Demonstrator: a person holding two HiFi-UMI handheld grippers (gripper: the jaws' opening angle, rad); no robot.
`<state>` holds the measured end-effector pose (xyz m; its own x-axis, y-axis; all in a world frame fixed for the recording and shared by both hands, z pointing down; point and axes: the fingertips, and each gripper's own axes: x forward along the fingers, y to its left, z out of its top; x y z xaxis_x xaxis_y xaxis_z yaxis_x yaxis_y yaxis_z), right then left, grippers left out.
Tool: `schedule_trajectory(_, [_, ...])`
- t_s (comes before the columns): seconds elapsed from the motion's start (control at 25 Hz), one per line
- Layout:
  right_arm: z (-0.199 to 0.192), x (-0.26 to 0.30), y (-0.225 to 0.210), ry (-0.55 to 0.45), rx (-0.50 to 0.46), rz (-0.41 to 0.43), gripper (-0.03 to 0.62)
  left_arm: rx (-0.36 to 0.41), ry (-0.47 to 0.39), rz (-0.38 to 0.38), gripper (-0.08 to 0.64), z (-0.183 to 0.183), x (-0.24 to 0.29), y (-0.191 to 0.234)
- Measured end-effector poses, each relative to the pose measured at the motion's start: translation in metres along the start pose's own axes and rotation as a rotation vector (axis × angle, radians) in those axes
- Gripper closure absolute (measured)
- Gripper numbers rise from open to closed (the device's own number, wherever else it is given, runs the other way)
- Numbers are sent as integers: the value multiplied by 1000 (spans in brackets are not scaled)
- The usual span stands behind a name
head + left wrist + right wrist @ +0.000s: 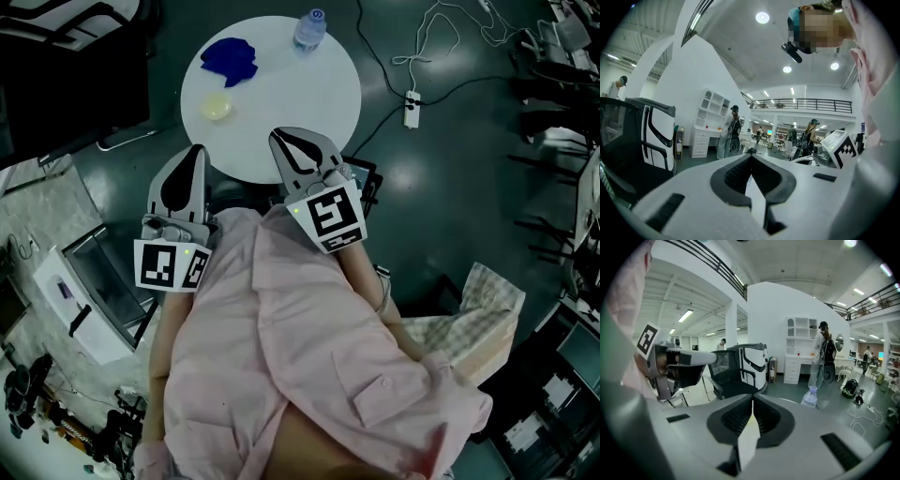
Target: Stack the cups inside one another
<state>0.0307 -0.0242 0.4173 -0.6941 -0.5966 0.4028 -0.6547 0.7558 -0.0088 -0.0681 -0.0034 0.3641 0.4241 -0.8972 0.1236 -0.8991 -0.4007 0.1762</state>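
Observation:
On the round white table [309, 103] a blue cup-like thing [230, 61] lies at the far left, and a small yellow cup [217, 107] stands nearer its left edge. My left gripper [195, 152] hangs off the table's near left edge, jaws together and empty. Over the near rim of the table my right gripper [277, 137] is also shut with nothing held. In the left gripper view the left gripper [751, 158] points level into the room with no cup in sight. The right gripper view shows the right gripper [753, 403] shut, and no cup shows there either.
A clear water bottle [310, 28] with a blue cap stands at the table's far edge and shows as the bottle [810, 397] in the right gripper view. A black office chair [733, 376] stands left of the table. A power strip [411, 108] and cables lie on the dark floor. People stand in the background.

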Motion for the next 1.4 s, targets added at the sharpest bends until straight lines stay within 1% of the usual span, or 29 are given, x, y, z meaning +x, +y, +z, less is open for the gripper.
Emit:
schedule_trajectory(0.2, [-6, 2, 5, 13, 19, 2, 558, 6, 2, -6, 551, -1, 0, -4])
schedule_trajectory(0.44, [-12, 3, 11, 40, -19, 4, 558, 7, 1, -5, 551, -1, 0, -5])
schedule_trajectory(0.68, [-17, 4, 8, 45, 22, -2, 560, 20, 2, -10, 551, 0, 0, -5])
schedule_trajectory(0.96, [-16, 5, 16, 51, -16, 13, 559, 40, 1, -24, 551, 2, 0, -9])
schedule_trajectory(1.4, [-23, 6, 15, 76, 8, 14, 558, 37, -9, -21, 551, 3, -2, -9])
